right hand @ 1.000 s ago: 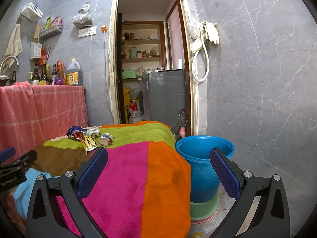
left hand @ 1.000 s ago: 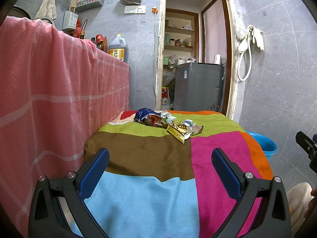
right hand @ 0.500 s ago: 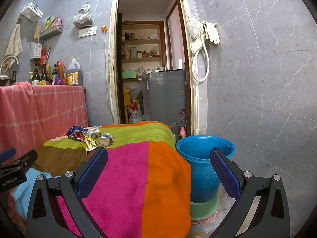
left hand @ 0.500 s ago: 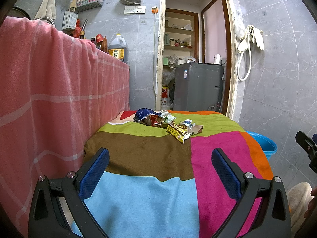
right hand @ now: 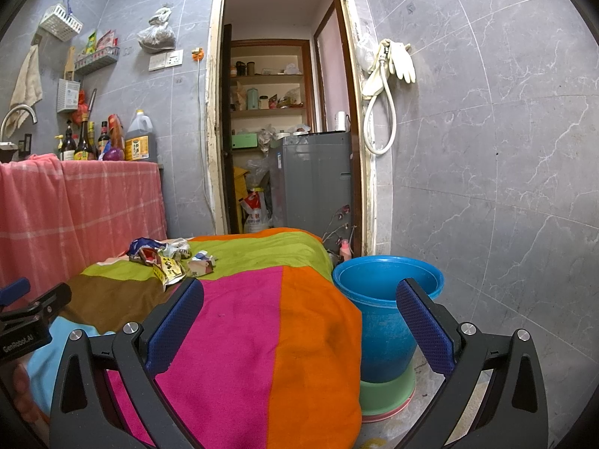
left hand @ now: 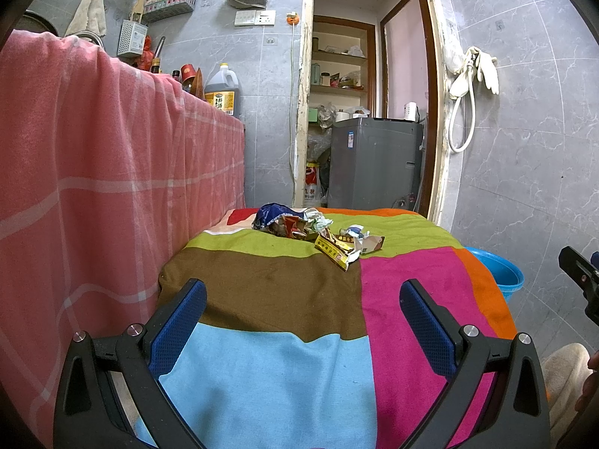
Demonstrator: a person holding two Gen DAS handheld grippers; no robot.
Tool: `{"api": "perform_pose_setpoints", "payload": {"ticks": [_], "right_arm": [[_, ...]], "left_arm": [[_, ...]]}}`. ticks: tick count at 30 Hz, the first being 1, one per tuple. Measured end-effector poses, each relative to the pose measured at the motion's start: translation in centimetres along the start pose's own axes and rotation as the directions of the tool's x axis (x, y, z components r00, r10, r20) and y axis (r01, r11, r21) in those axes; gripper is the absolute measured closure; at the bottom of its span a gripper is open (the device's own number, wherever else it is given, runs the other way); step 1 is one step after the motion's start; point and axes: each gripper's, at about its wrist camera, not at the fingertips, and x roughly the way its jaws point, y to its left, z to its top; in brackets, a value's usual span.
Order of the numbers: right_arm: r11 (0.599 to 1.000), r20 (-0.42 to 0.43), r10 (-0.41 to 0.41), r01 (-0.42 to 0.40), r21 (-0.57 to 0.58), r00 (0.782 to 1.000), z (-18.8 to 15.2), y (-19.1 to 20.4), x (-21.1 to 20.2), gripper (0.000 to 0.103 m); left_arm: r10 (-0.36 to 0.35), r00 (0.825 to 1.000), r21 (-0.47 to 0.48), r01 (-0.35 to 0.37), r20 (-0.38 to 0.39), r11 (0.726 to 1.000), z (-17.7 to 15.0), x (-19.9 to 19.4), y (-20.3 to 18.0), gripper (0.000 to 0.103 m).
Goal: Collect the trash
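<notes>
Crinkled foil and paper make up the trash (left hand: 318,232), a loose heap of wrappers lying on the green band of the striped cloth (left hand: 269,292), at its far end near the doorway. The pieces are judged to be very light, soft and springy, likely to slip or flatten when pinched, so hold is best taken on a bunched fold or raised edge, such as that of the yellow wrapper (left hand: 333,252) at the near side of the heap. The left gripper (left hand: 303,318) is held with its fingers spread wide and nothing between them; the heap lies well ahead of them, roughly centred. The right gripper (right hand: 299,321) is likewise spread and empty, with the heap (right hand: 170,260) ahead and left of its left finger. A blue bucket (right hand: 385,314) stands on the floor just beside the cloth's orange edge, partly behind the right finger.
</notes>
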Motion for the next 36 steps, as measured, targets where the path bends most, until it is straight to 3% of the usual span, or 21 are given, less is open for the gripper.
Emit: {"api": "perform_pose_setpoints", "payload": {"ticks": [10,19,27,36], "right_arm": [[1.000,-0.002,0.003,-0.003,0.001,1.000,0.0,-0.2,0.1,0.000],[0.997,0.016,0.069,-0.069,-0.026,0.997,2.3,2.3,0.7,0.000],[0.989,0.020,0.144,-0.143,-0.047,0.989,3.6,3.1,3.8,0.000],[0.976,-0.008,0.211,-0.211,-0.054,0.977,4.8,3.4,8.8,0.000]], "left_arm": [[-0.001,1.000,-0.001,0.001,-0.003,1.000,0.0,0.0,0.0,0.002],[0.001,1.000,-0.015,-0.001,-0.011,1.000,0.5,1.4,0.3,0.002],[0.031,0.999,-0.007,-0.031,0.008,0.999,2.6,3.0,0.9,0.002],[0.023,0.998,-0.026,-0.025,-0.061,0.999,5.1,7.8,1.3,0.002]]}}
